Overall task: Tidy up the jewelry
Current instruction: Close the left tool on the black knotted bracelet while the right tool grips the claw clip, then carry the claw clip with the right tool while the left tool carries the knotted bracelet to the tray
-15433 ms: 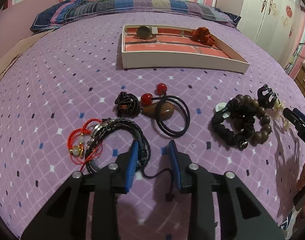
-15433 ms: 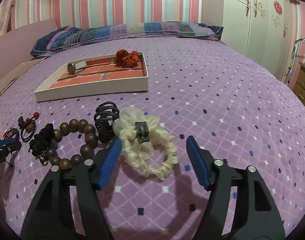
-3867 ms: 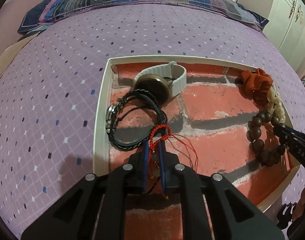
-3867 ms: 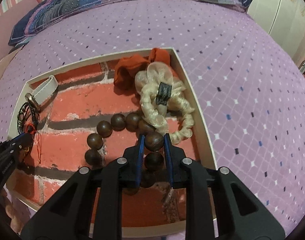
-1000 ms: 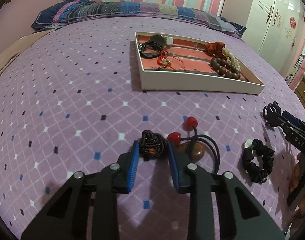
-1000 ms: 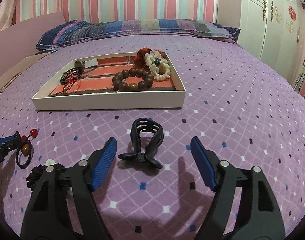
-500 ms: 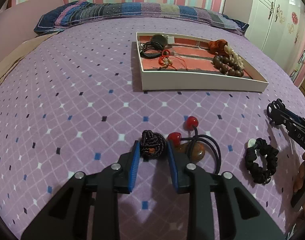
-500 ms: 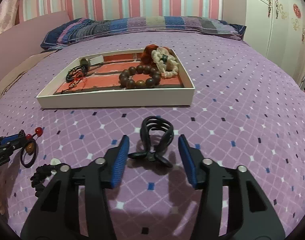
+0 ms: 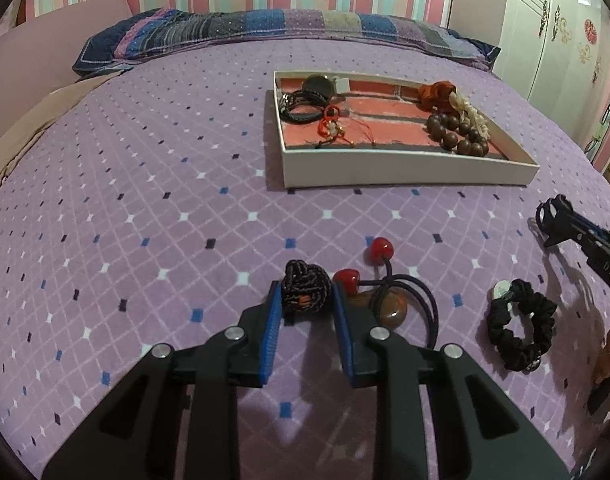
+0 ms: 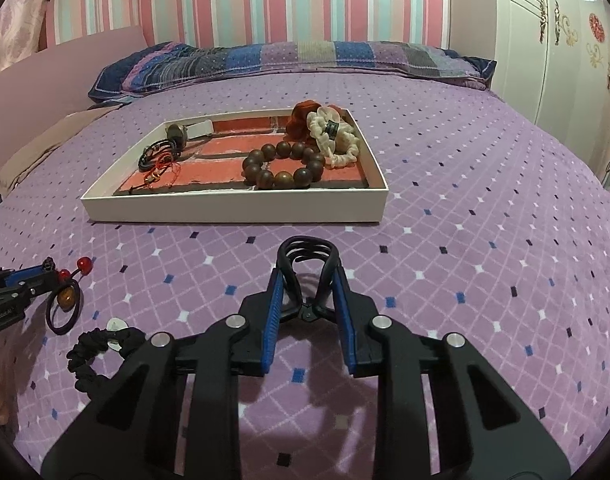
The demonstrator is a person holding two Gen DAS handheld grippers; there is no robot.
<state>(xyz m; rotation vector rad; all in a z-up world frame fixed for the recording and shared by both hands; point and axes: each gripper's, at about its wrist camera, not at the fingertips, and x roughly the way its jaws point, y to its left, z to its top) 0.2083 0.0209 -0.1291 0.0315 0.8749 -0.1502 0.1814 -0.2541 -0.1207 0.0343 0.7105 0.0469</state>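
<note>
A white tray with a brick-pattern floor sits on the purple bedspread; it also shows in the right wrist view. It holds a watch, black cords, a red string bracelet, a wooden bead bracelet, an orange scrunchie and a cream scrunchie. My left gripper is shut on a black knotted ball. Next to it lie a black hair tie with red beads and a black scrunchie. My right gripper is shut on a black claw hair clip.
A striped pillow lies at the head of the bed. A white wardrobe stands to the right. A pink headboard is at the left. My right gripper shows at the right edge of the left wrist view.
Both grippers have closed in: the left fingers now press the knotted ball, and the right fingers have shut on the claw clip, which was between open fingers a second ago.
</note>
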